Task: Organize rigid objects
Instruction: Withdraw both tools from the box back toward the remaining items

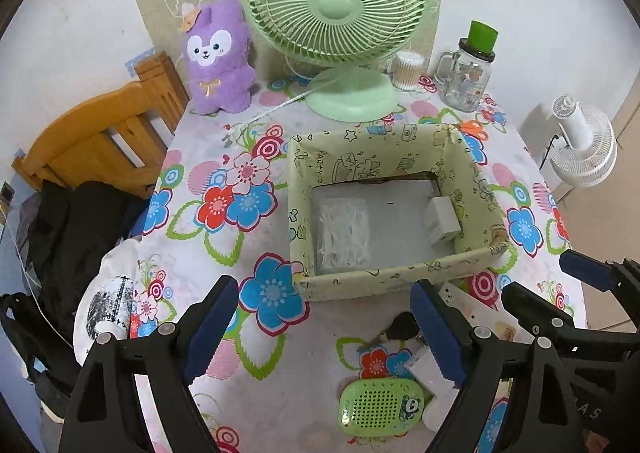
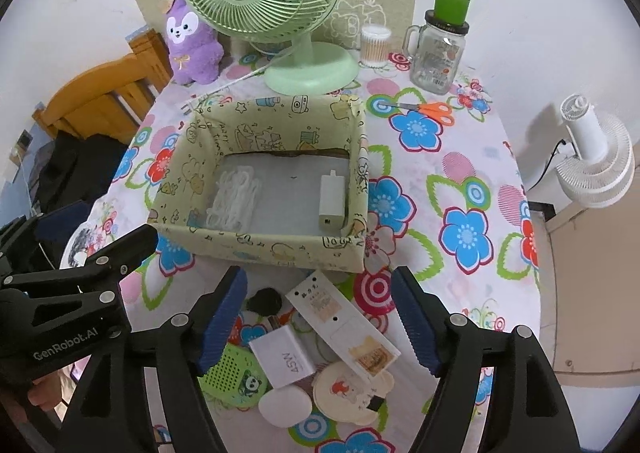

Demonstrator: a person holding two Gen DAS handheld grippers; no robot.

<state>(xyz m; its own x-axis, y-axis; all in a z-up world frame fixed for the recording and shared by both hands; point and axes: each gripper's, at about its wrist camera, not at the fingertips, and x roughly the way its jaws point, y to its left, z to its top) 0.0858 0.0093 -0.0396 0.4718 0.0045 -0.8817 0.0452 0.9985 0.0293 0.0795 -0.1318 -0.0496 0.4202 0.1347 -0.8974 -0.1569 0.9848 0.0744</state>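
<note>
Left wrist view: left gripper [image 1: 324,333] stood apart, empty, clear of the box [image 1: 384,285] at 12 o'clock | Right wrist view: right gripper [image 2: 320,317] apart, empty, over loose items; charger [image 2: 284,357] at 6 o'clock awaited boxing.

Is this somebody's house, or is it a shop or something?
Most likely a home, perhaps a dining corner. The table wears a flowery tablecloth, a purple plush toy sits by a green desk fan, and a wooden chair stands alongside.

Green fan [image 1: 334,9], purple plush [image 1: 218,57], jar [image 1: 466,73]
</note>
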